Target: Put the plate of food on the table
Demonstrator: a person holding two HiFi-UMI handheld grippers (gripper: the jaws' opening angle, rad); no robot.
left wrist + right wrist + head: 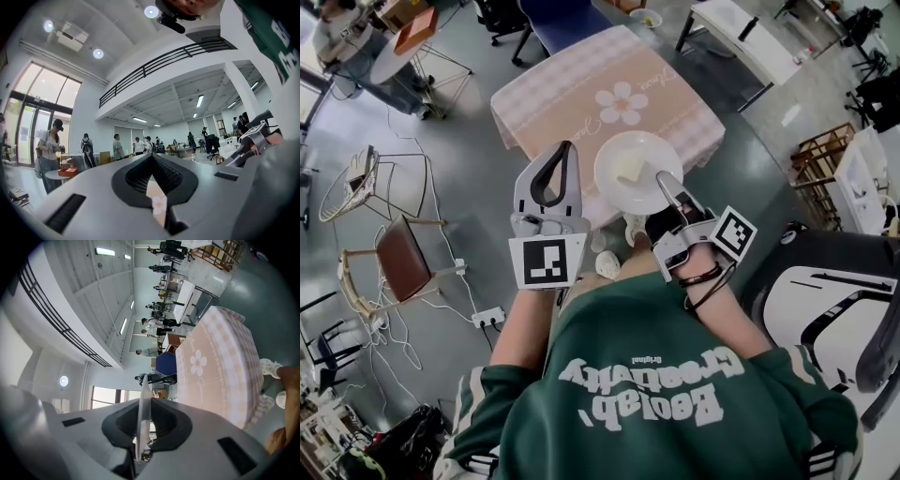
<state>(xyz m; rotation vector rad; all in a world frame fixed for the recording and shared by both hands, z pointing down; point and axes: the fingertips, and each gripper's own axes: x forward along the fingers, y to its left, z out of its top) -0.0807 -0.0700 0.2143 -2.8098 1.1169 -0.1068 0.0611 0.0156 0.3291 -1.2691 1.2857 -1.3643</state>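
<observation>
A white plate (630, 172) carrying a pale piece of food (628, 168) hangs over the near edge of the table (572, 94), which wears a pink checked cloth with a flower print. My right gripper (664, 178) is shut on the plate's near rim. In the right gripper view the plate (144, 383) shows edge-on between the jaws of that gripper (146, 401), with the table (220, 366) to the right. My left gripper (570, 148) points up beside the plate, shut and holding nothing. In its own view the left gripper (152, 157) has its tips together.
A brown chair (398, 258) and a wire chair (370, 183) stand on the grey floor at left, by a power strip (487, 317) and cables. A blue chair (567, 23) sits behind the table. A white table (741, 37) and a wooden crate (820, 150) are at right. Several people stand far off.
</observation>
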